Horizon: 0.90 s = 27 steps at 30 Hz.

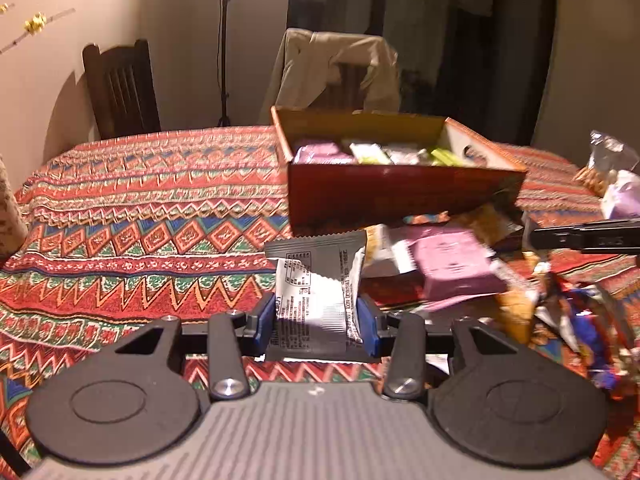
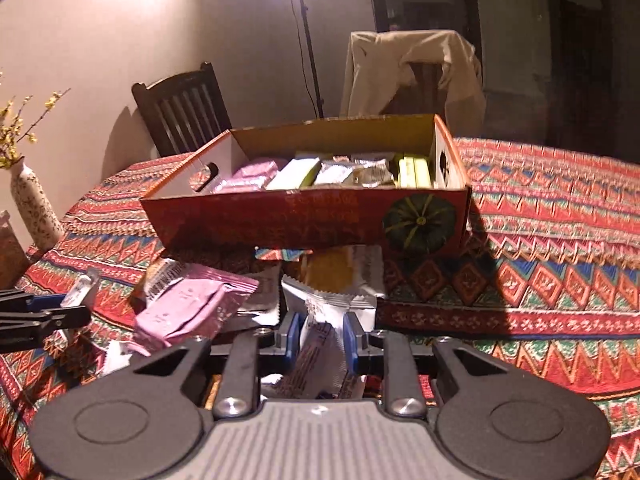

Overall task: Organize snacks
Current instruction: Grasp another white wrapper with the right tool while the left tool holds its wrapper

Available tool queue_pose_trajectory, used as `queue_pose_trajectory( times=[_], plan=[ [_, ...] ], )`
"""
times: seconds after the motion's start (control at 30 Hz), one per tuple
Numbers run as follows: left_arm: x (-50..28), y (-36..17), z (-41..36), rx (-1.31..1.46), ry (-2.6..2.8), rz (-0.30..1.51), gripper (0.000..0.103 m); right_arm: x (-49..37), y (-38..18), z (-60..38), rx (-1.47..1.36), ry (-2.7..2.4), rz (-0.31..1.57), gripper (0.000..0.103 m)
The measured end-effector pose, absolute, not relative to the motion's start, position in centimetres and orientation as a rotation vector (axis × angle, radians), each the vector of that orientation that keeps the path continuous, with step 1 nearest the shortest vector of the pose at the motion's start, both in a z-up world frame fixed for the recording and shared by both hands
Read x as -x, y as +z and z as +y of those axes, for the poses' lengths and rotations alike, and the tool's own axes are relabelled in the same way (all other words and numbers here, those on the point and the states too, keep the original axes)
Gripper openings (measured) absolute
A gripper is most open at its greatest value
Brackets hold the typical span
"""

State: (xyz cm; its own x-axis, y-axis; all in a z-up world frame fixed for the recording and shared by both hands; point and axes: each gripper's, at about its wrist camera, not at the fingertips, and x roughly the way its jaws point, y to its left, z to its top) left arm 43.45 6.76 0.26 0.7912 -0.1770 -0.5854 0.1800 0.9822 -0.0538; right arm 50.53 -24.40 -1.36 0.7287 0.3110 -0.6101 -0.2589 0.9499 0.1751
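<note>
Ahead of both claws, past the loose pile, sits the red box (image 1: pixel 400 196) on the patterned cloth (image 1: pixel 140 220), part-filled with packets. The left claw (image 1: pixel 316 320) is clamped on a grey-and-white packet (image 1: pixel 316 276), which stands up between its blue pads. The right claw (image 2: pixel 320 340) pinches a silver wrapper (image 2: pixel 320 320), jaws nearly together. A pink packet (image 2: pixel 188 308) lies just left of it.

A patterned red tablecloth (image 2: pixel 560 216) covers the table. Behind it stand a dark wooden chair (image 2: pixel 182 106) and a chair draped in beige cloth (image 2: pixel 412 68). A flowered vase (image 2: pixel 34 208) stands on its left edge.
</note>
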Motion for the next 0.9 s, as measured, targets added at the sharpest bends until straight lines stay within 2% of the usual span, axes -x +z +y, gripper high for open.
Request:
queue_pose_trajectory(
  times=[0.2, 0.57, 0.9],
  plan=[
    [-37.1, 3.9, 5.9, 0.036, -0.205, 0.539, 0.044, -46.6, 1.5, -25.1, -0.073, 0.337, 0.592, 0.013],
    [-30.5, 5.3, 4.0, 0.089, -0.172, 0.483, 0.044, -39.8, 4.3, -27.2, -0.072, 0.360, 0.495, 0.013],
    [-23.3, 6.0, 0.6, 0.074, -0.152, 0.433, 0.044, -27.6, 6.2, -29.9, -0.043, 0.419, 0.418, 0.011]
  ],
)
